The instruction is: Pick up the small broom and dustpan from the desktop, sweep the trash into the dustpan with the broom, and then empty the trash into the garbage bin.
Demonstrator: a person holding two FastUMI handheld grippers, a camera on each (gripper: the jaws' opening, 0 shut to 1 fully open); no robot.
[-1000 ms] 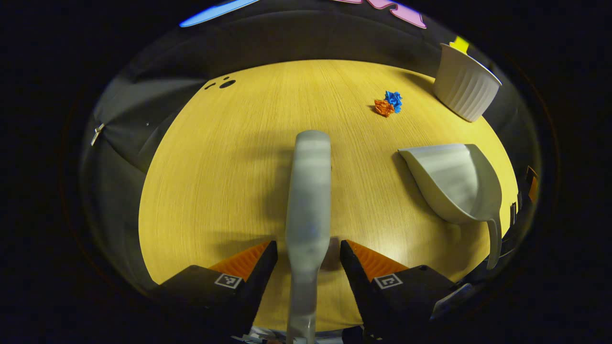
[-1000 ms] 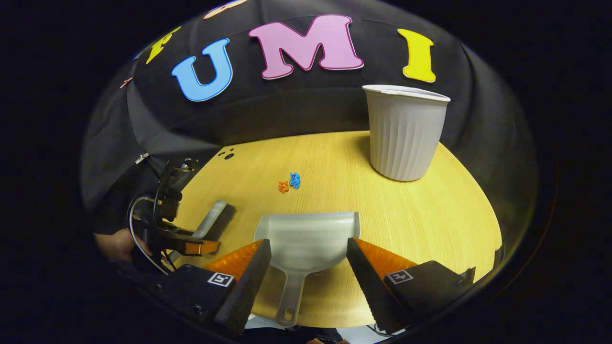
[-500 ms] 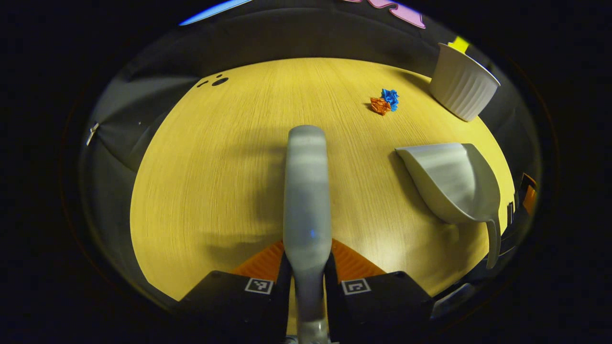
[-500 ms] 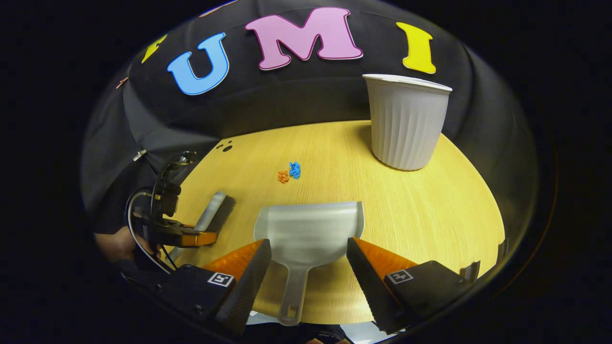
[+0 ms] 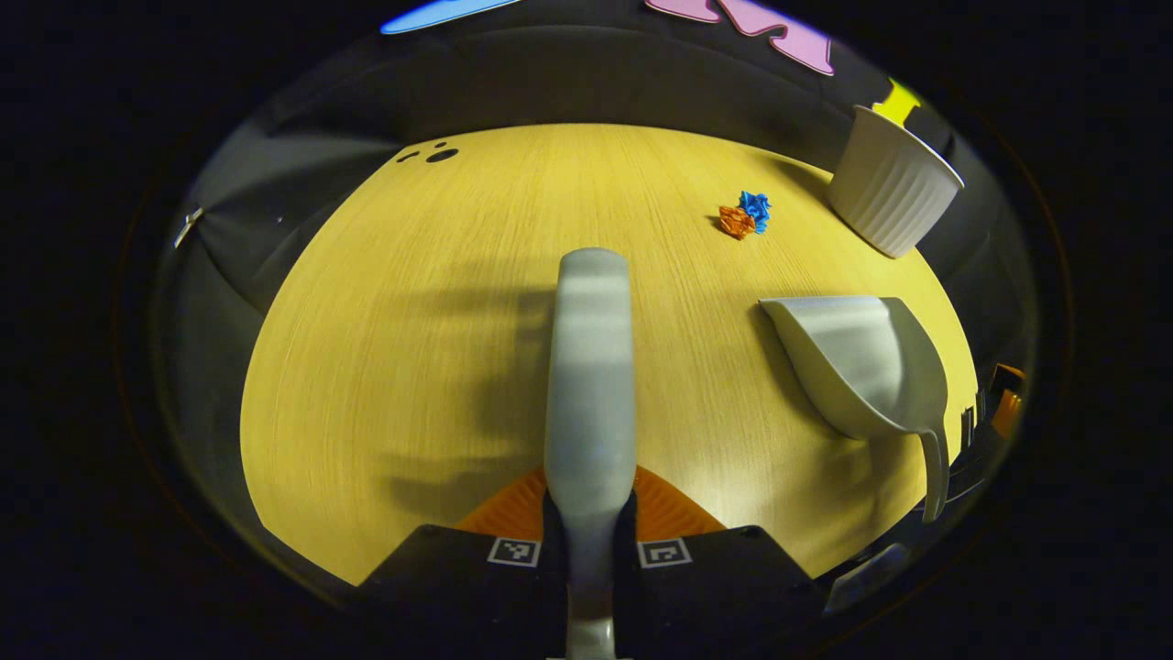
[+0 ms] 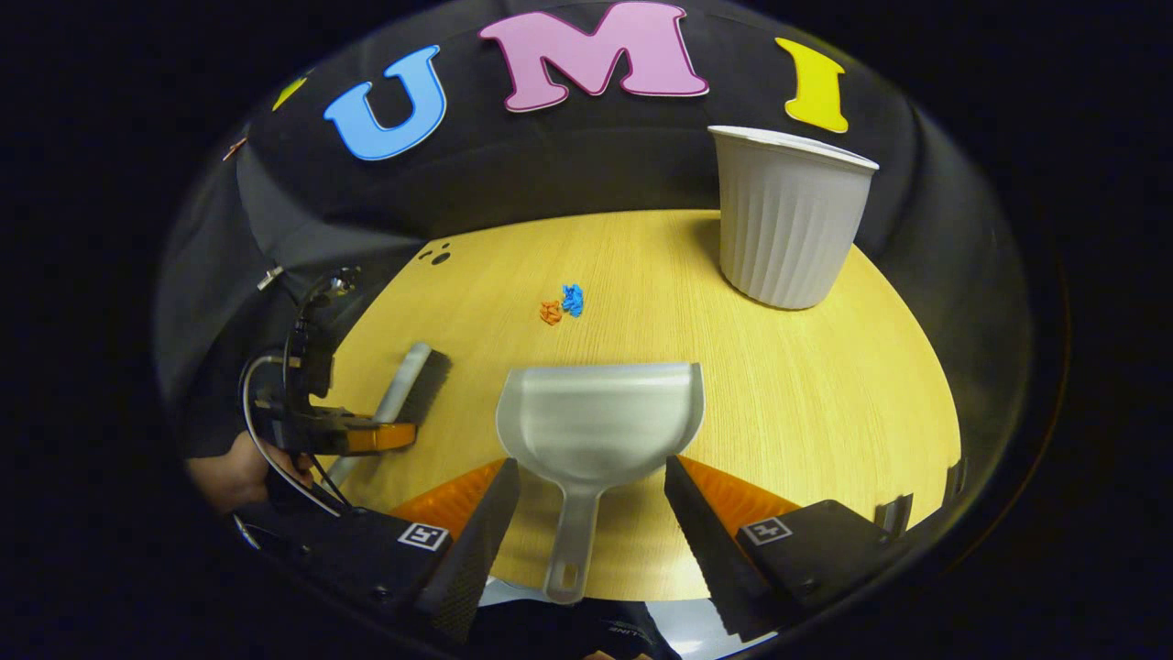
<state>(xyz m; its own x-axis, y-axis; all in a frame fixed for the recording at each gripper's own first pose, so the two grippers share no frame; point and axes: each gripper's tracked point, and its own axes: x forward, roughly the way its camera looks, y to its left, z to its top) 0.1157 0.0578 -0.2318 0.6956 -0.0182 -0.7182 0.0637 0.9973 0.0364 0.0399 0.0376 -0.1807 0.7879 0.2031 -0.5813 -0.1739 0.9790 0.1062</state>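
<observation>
Bin (image 6: 790,229) stands at 1 o'clock, dustpan (image 6: 600,422) lies before my right gripper (image 6: 591,527), whose jaws are spread around its handle. I should close squarely on that handle. Broom (image 5: 589,367) points to 12, my left gripper (image 5: 589,550) clenched on it. Trash (image 6: 562,305) lies between.

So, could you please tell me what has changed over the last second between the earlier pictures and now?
The left gripper has closed its jaws on the broom handle; a second ago they stood open on either side of it. The right gripper has drawn back slightly along the dustpan handle, its jaws still open around it. The dustpan, orange and blue paper scraps and white bin have stayed put.
</observation>
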